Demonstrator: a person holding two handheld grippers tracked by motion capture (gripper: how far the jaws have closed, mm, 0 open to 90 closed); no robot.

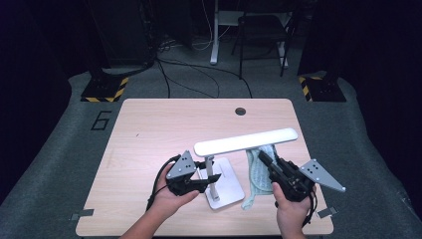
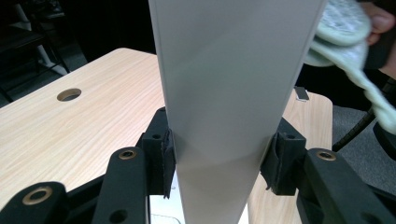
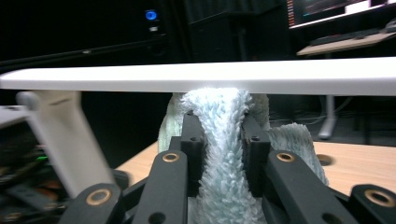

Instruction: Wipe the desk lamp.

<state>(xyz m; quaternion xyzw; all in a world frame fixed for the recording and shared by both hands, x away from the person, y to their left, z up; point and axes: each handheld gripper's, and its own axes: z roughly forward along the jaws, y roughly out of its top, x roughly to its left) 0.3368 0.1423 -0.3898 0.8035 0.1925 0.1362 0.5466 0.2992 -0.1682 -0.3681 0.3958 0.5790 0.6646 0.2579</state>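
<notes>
Black jaws of the left gripper (image 2: pixel 217 158) pinch the desk lamp's (image 1: pixel 219 167) white post from both sides, steadying it near the table's (image 1: pixel 149 129) six o'clock edge. Its long lamp head (image 1: pixel 246 141) runs from nine toward three o'clock. At about four o'clock the right gripper (image 3: pixel 223 154) clamps a pale green cloth (image 3: pixel 223 140) and presses it up against the head's underside. Judging from this, wiping is under way, with most of the bar left. That contact is plain in the right gripper view; the high view hides it beneath the head.
</notes>
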